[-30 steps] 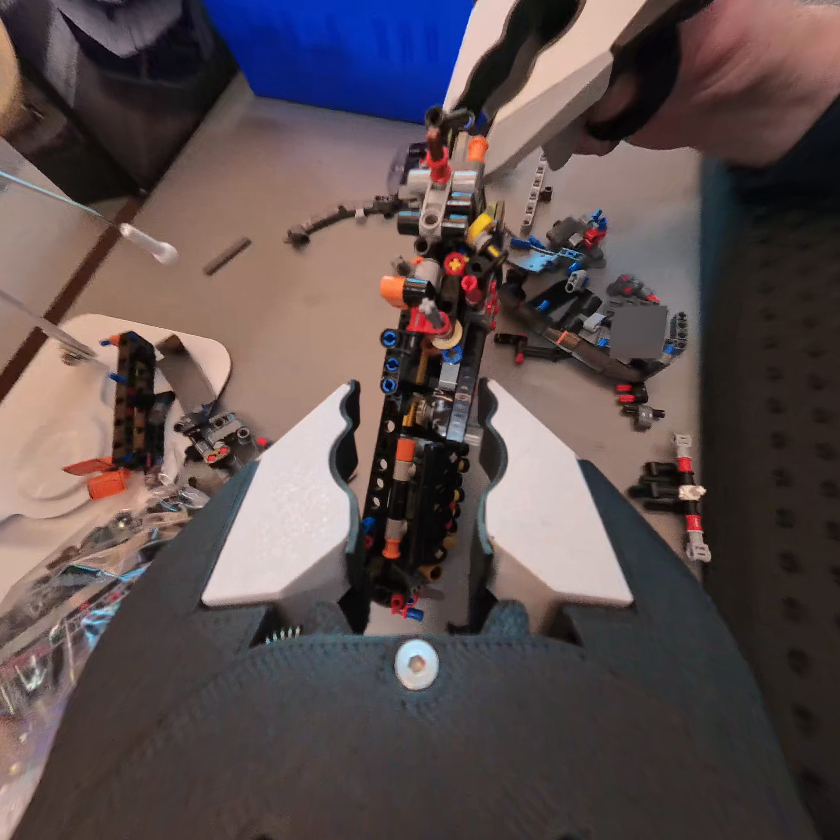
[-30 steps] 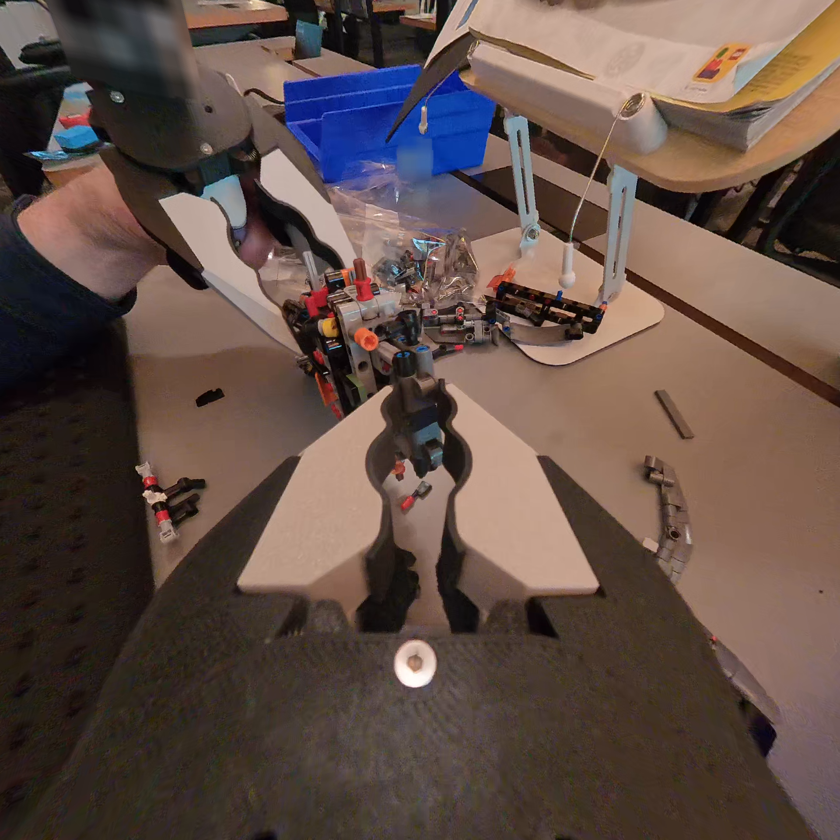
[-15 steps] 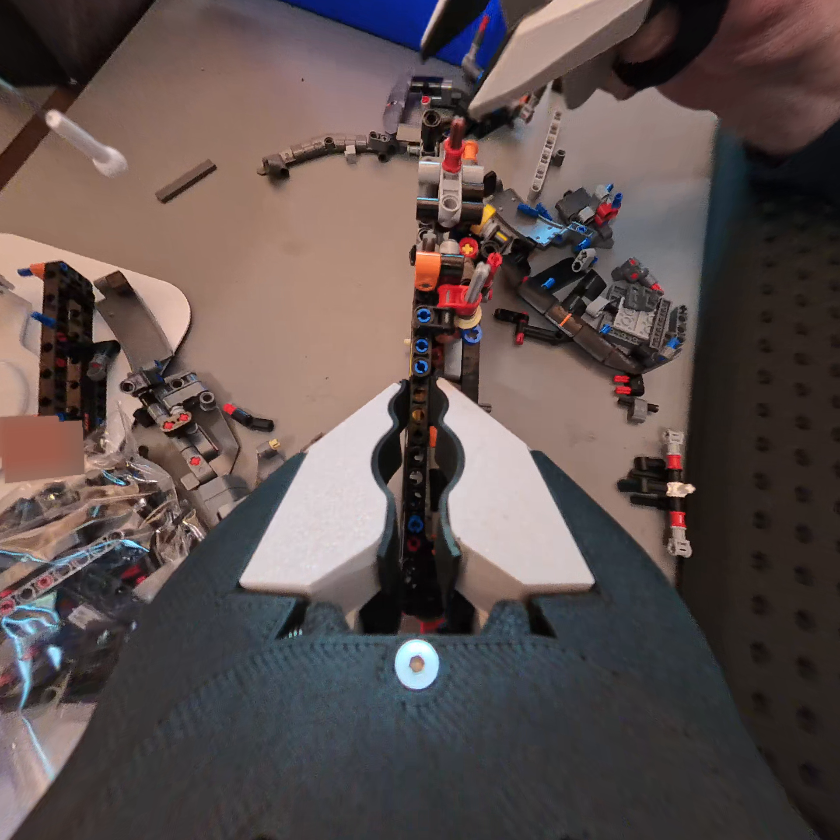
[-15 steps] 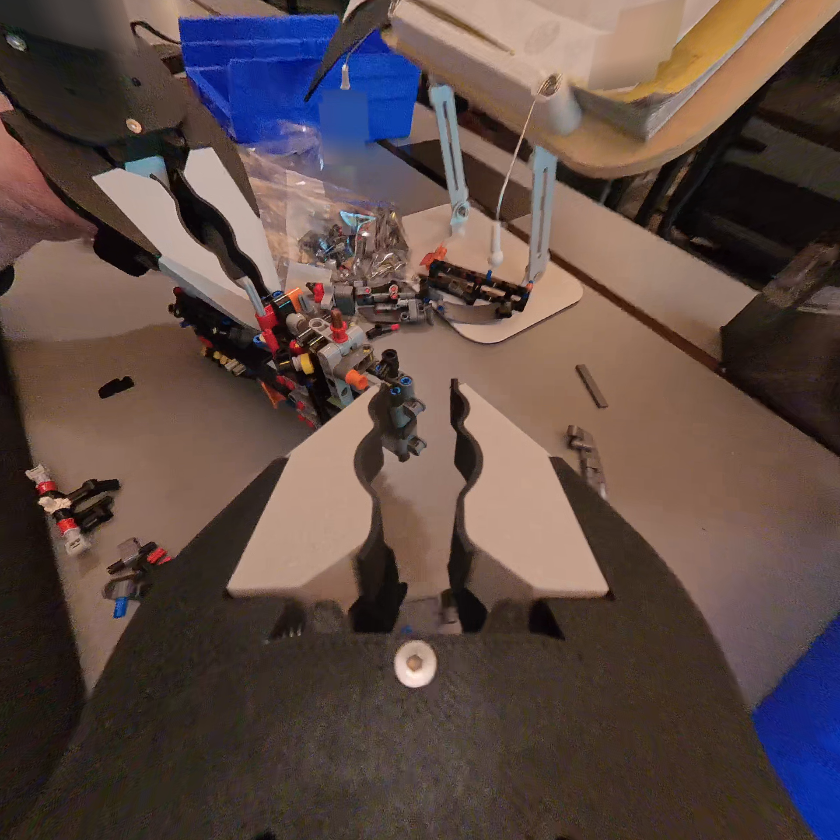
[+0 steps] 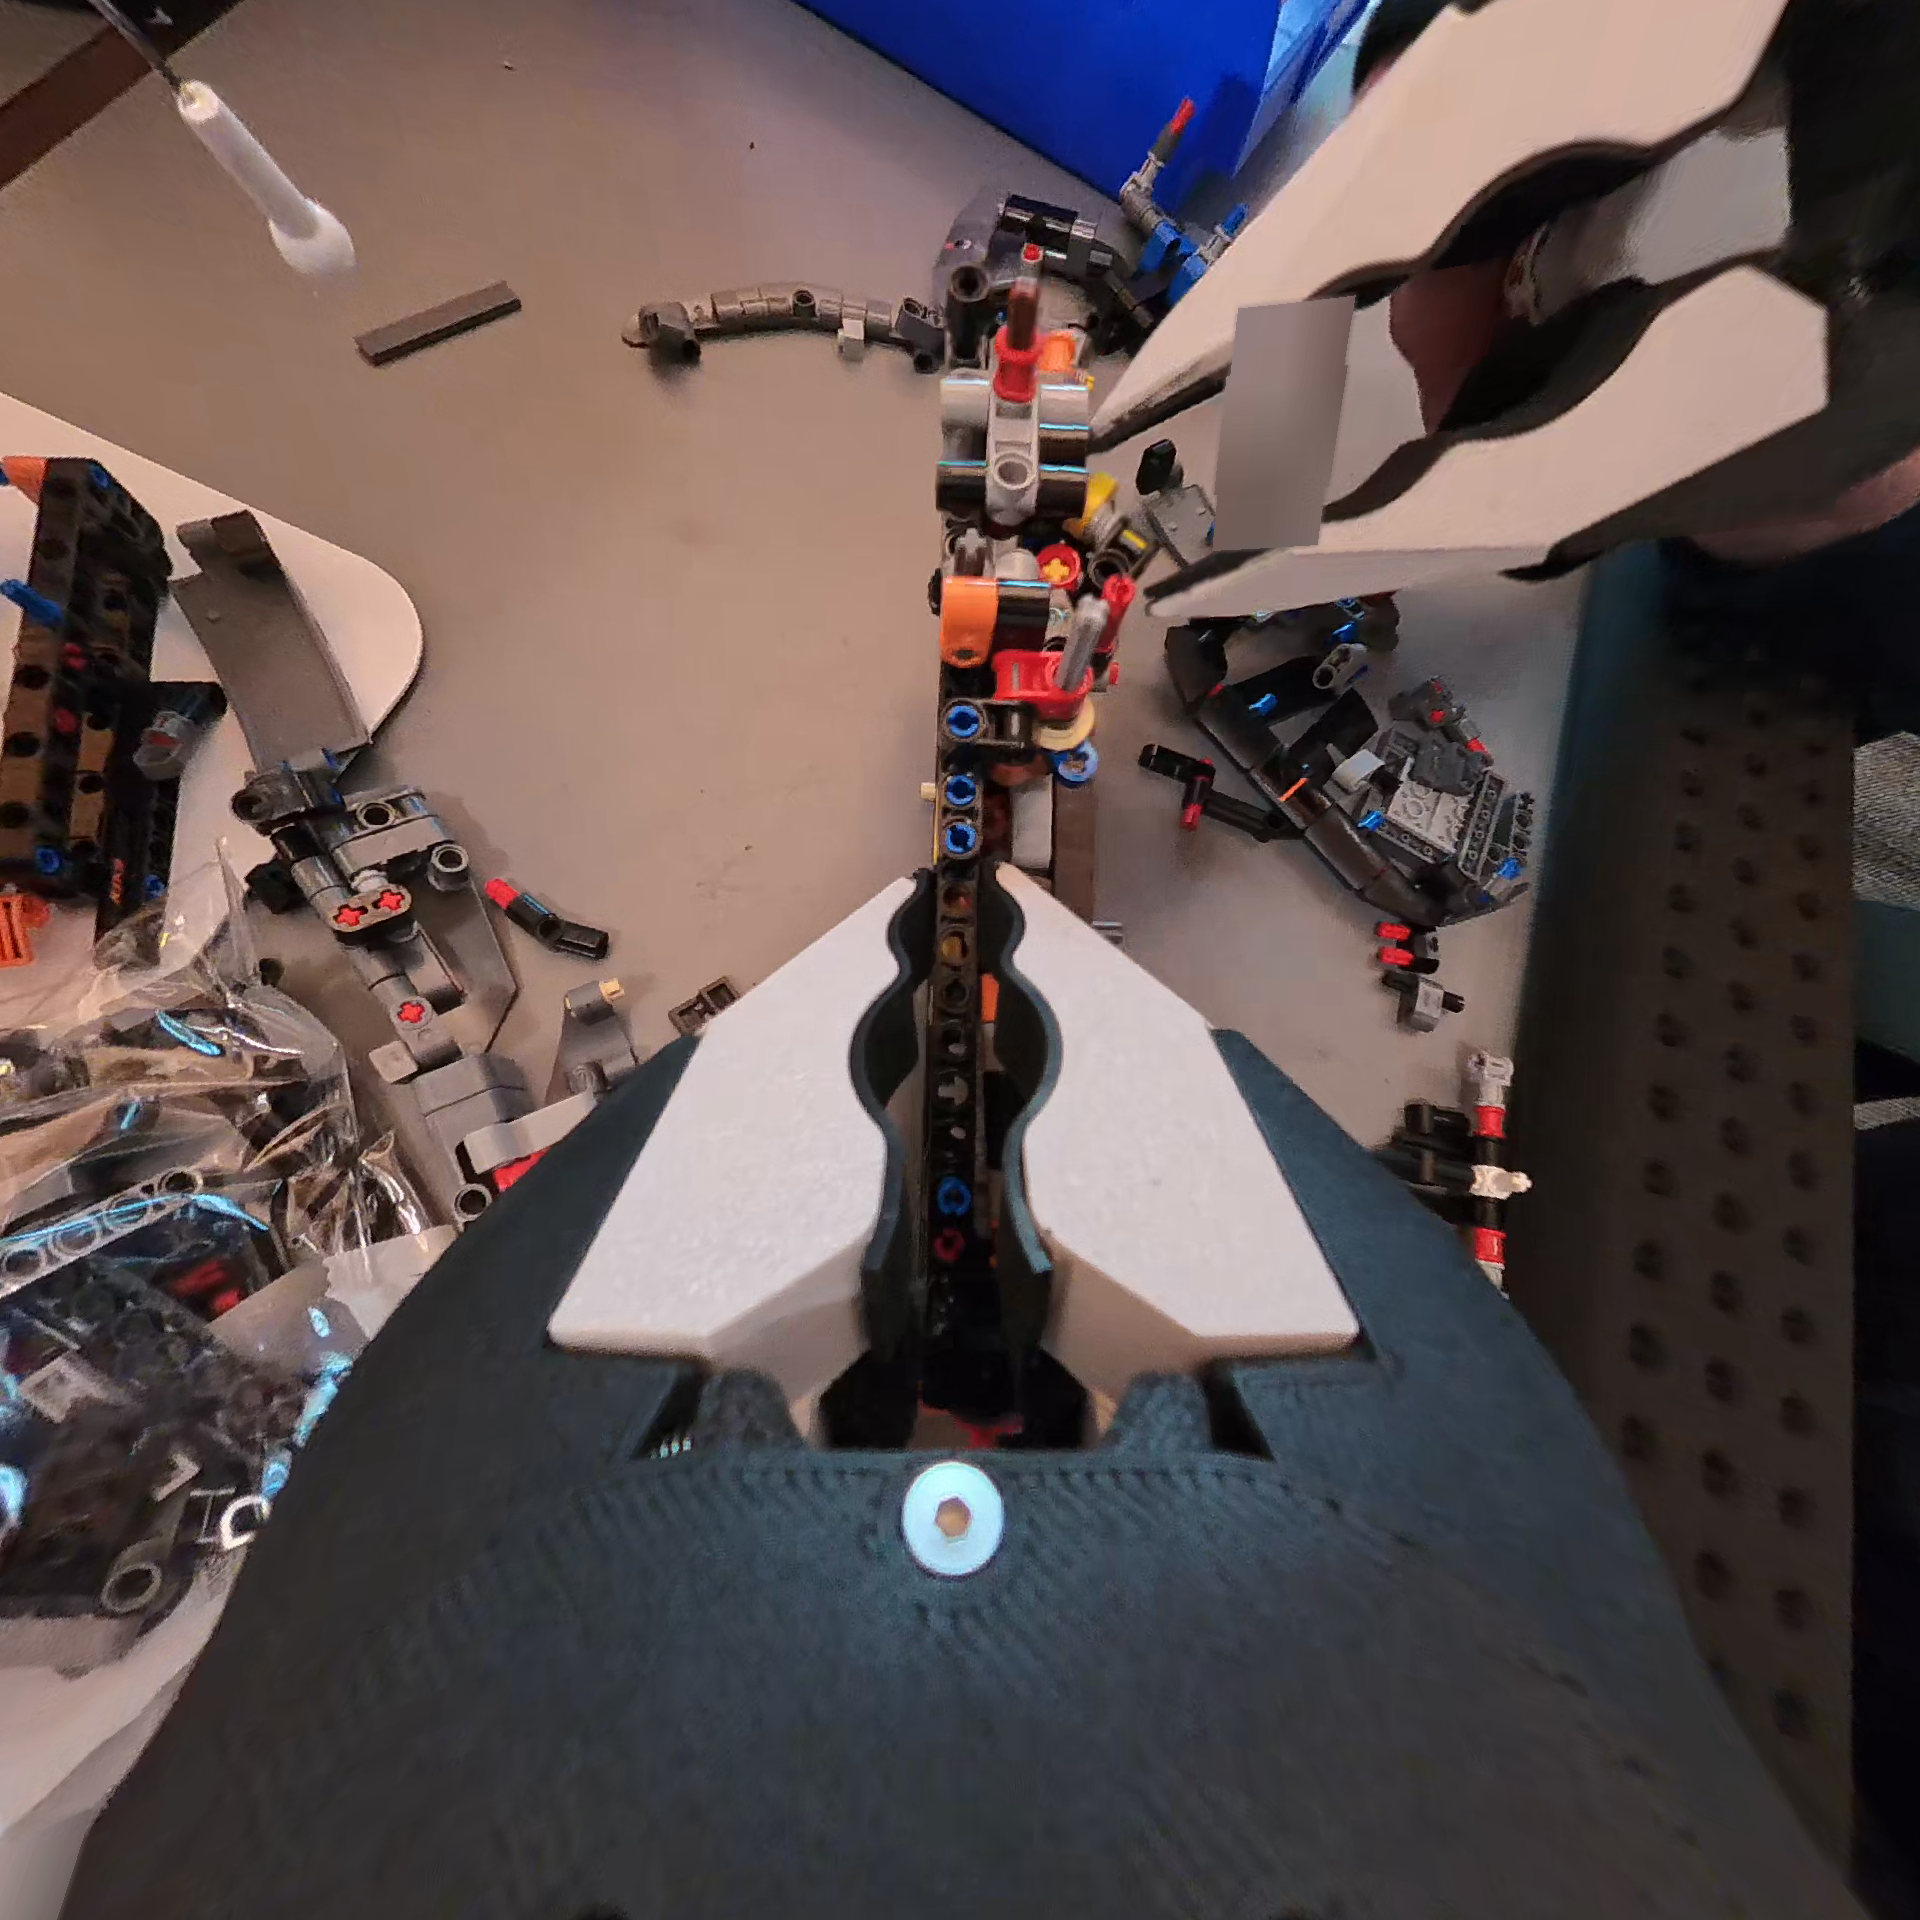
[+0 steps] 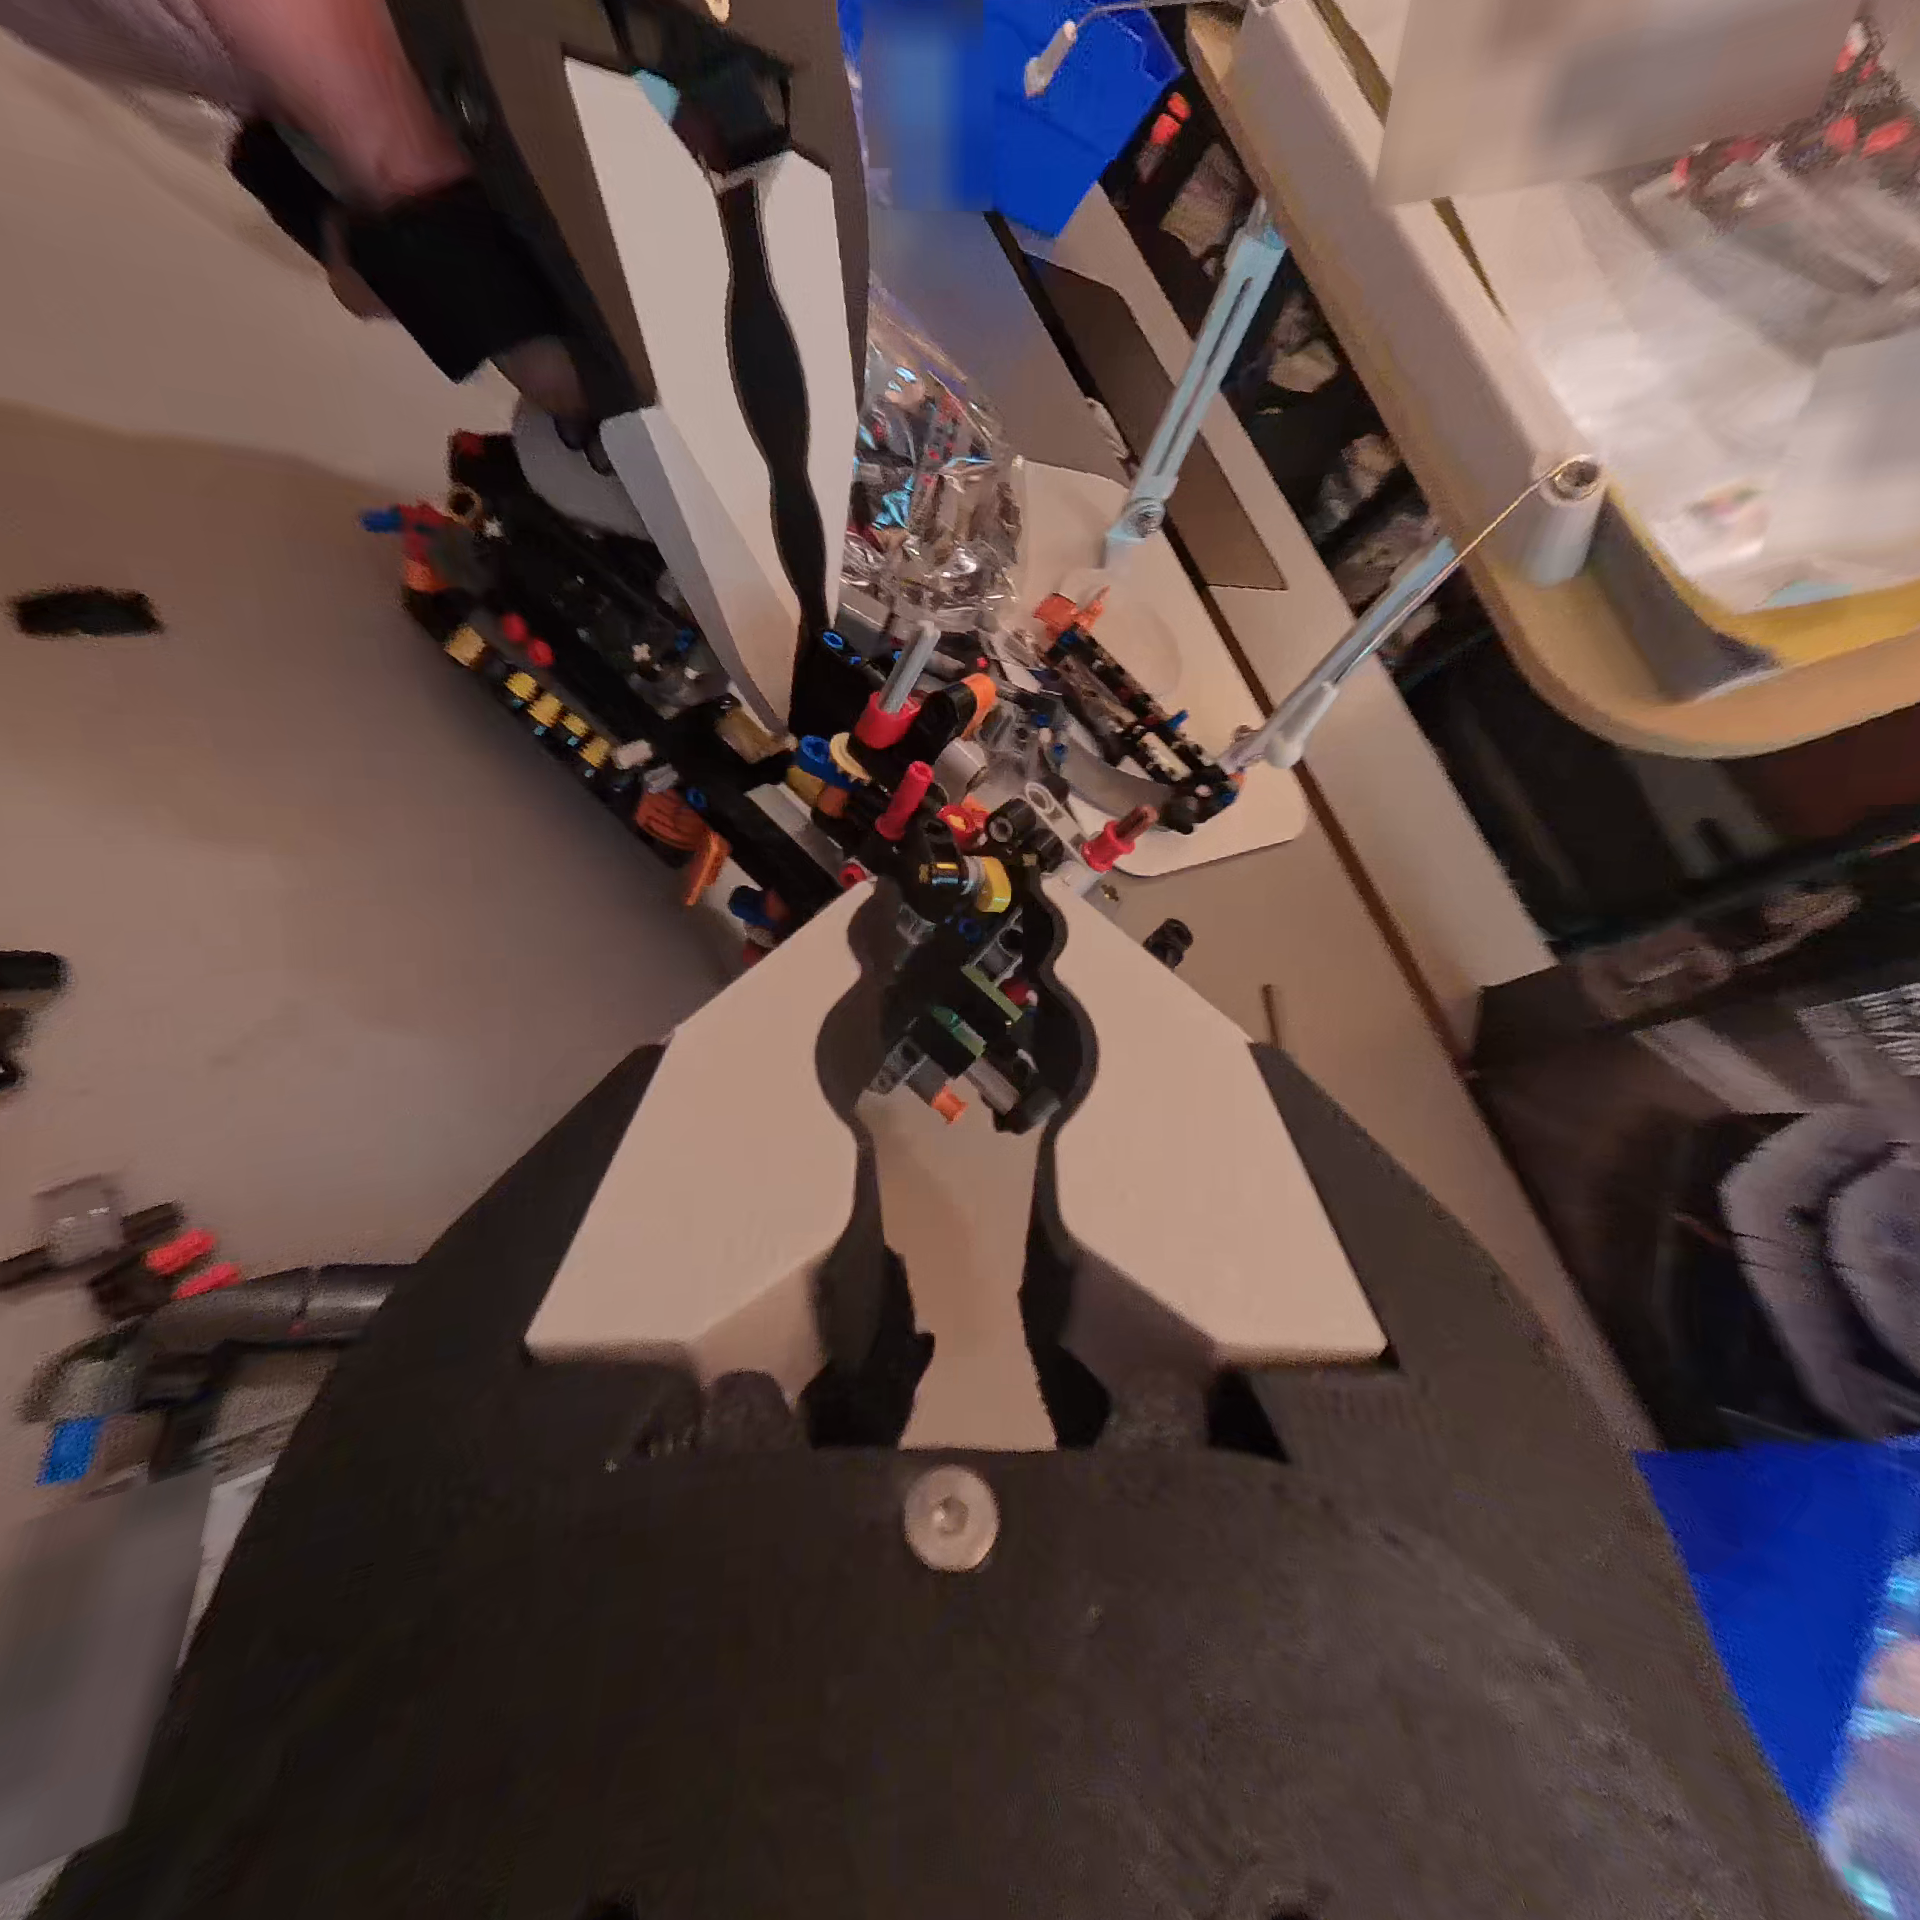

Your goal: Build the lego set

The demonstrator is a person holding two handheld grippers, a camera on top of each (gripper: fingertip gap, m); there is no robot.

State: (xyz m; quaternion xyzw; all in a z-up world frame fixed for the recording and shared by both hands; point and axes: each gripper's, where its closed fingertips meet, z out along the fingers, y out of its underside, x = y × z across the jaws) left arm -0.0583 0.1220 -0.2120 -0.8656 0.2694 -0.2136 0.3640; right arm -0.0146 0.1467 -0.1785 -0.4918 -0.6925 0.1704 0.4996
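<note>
The left gripper [image 5: 958, 904] squeezes tight on the long black lego model [image 5: 971, 727], which sticks out over the middle of the grey table [image 5: 623, 582]. The right gripper [image 6: 951, 914] has its fingers around the model's far end, but I cannot tell if it grips. Loose pieces [image 5: 1382, 769] lie near the table's right edge.

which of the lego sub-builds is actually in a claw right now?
The long black beam chassis: left claw is shut on its near end. The dark panel assembly on its right and the black frame on the white base lie untouched.
</note>
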